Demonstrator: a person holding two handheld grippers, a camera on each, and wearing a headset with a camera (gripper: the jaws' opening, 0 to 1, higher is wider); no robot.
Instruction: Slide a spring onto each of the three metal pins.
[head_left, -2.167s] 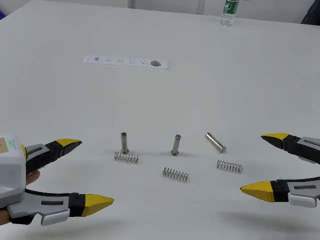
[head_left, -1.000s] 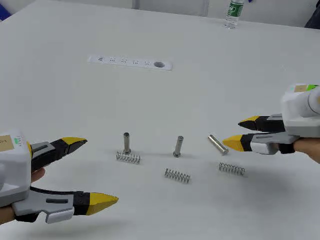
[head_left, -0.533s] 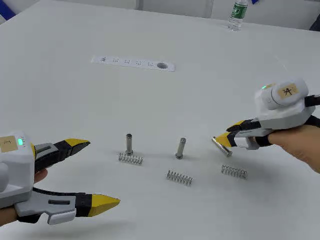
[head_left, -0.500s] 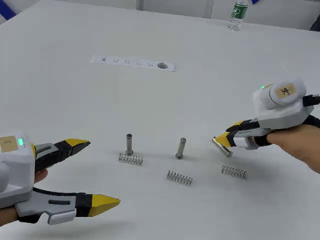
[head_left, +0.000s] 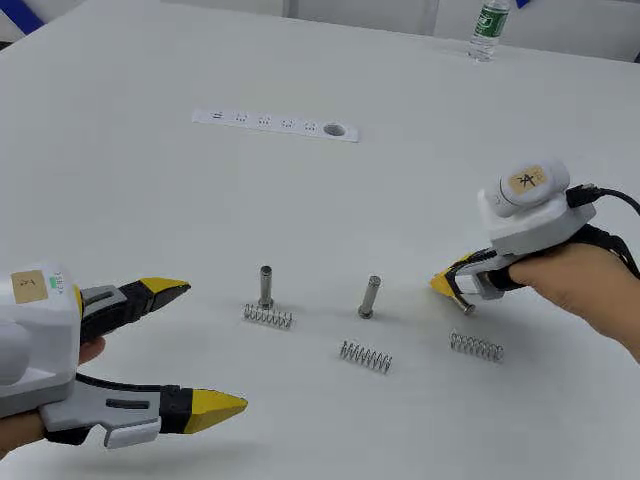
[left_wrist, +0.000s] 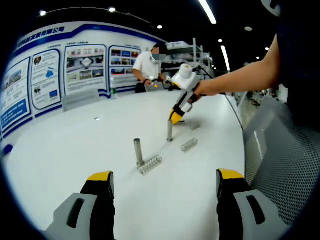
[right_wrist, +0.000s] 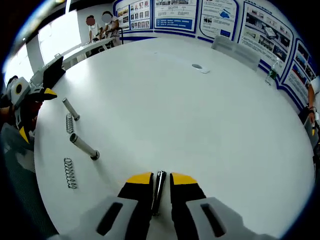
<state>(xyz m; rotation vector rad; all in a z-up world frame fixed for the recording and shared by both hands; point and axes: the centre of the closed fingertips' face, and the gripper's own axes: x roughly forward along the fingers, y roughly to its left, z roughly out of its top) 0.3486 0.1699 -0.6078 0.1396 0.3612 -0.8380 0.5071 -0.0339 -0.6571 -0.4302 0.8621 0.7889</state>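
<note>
The right tongs (head_left: 443, 284) came in from the right edge of the table (head_left: 150, 200), tipped nose-down, and narrowed from wide open until they clamped the lying pin (right_wrist: 160, 182), which had lain free before.

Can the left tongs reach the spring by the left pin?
Probably yes. The left tongs are open, and bare table lies between them and the spring beside the upright pin. The right tongs grip the far pin, out of the way.
</note>
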